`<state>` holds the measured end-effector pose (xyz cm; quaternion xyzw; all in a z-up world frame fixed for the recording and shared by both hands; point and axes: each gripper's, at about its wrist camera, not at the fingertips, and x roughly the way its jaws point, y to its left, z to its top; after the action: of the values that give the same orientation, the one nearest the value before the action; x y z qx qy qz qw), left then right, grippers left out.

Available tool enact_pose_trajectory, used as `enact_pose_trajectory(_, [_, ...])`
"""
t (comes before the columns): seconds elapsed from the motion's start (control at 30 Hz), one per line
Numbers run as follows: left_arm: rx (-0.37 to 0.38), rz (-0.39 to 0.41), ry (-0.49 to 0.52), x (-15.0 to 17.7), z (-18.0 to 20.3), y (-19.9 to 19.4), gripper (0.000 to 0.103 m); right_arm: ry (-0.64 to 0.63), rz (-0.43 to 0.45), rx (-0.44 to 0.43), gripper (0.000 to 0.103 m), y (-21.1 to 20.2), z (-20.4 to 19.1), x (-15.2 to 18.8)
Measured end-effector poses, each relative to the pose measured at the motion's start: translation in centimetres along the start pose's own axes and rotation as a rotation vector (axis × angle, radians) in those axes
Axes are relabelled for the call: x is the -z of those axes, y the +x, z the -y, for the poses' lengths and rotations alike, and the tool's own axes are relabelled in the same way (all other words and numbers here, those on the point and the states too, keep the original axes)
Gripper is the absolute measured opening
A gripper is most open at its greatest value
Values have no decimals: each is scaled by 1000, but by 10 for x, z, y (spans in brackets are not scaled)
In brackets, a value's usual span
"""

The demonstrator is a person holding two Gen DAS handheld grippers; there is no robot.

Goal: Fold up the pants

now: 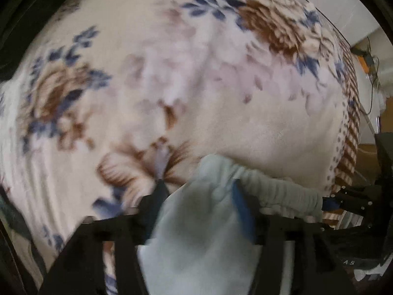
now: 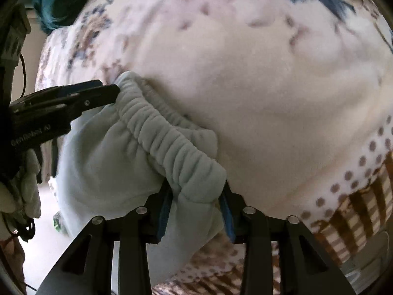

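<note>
The pale blue-grey fleece pants [image 1: 203,221] hang between my two grippers over the near edge of the bed. My left gripper [image 1: 199,189] is shut on one end of the gathered elastic waistband [image 1: 277,191]. My right gripper [image 2: 196,194] is shut on the other end of the waistband [image 2: 169,137]. The left gripper also shows in the right wrist view [image 2: 108,93], clamped on the band's far end. The right gripper shows at the right edge of the left wrist view [image 1: 329,204]. The pant legs drop below the frames, hidden.
A cream floral blanket [image 1: 196,73] covers the bed, with a brown striped and dotted border [image 2: 356,196] along its near edge. A dark teal fuzzy thing [image 2: 54,2] lies at the far left. The person's gloved hand [image 2: 22,191] holds the left gripper. Cables and floor [image 1: 371,78] lie beyond.
</note>
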<state>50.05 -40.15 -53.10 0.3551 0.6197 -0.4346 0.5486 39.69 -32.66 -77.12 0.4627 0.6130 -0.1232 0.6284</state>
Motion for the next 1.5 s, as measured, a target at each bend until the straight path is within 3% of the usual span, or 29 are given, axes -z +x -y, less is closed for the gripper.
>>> enact_pose_trajectory(0.03, [7,12,-13,5,-5,-9,80,0,-4,-14,52,-5,-2,2])
enact_pose_trajectory(0.1, [24,3,-27,16,-15,-17,81,5,-16,-41,60,-9,-1,12])
enact_pose_trajectory(0.23, [76,-89,-107,38,-43,7,81,59,-113,-111,61,14,5,37])
enact_pose_trajectory(0.3, [123,-88,-162,48,-56,16,81,74,-105,-127,62,20,8,42])
enact_pose_trajectory(0.33, [111,-93,-185,50,-60,20,79,74,-86,-137,56,20,9,43])
enact_pose_trajectory(0.4, [114,-69,-181,51,-66,22,77,41,-35,-83,45,16,15,46])
enact_pose_trajectory(0.57, [121,-48,-199,54,-64,16,79,51,-71,-94,46,19,27,47])
enact_pose_trajectory(0.67, [102,9,-246,67,-68,-16,77,58,-93,-125,54,8,22,43])
enact_pose_trajectory(0.77, [133,147,-381,110,-84,-57,87,72,-78,-217,81,-5,32,47])
enact_pose_trajectory(0.8, [155,179,-450,128,-92,-66,99,89,-60,-267,89,-8,37,51])
enact_pose_trajectory(0.87, [220,275,-615,175,-105,-77,101,126,-16,-360,90,-7,46,56])
enact_pose_trajectory(0.97, [289,356,-882,248,-113,-70,101,220,-34,-448,92,15,66,67])
enact_pose_trajectory(1.03, [389,377,-1038,292,-112,-48,101,286,-65,-534,92,40,70,75])
enact_pose_trajectory(1.13, [476,374,-1199,328,-99,-9,101,338,-89,-634,92,74,71,84])
enact_pose_trajectory(1.23, [595,375,-1276,344,-86,24,101,324,-71,-686,99,97,62,88])
enact_pose_trajectory(1.5, [729,411,-1284,323,-87,75,101,310,-31,-750,103,117,37,76])
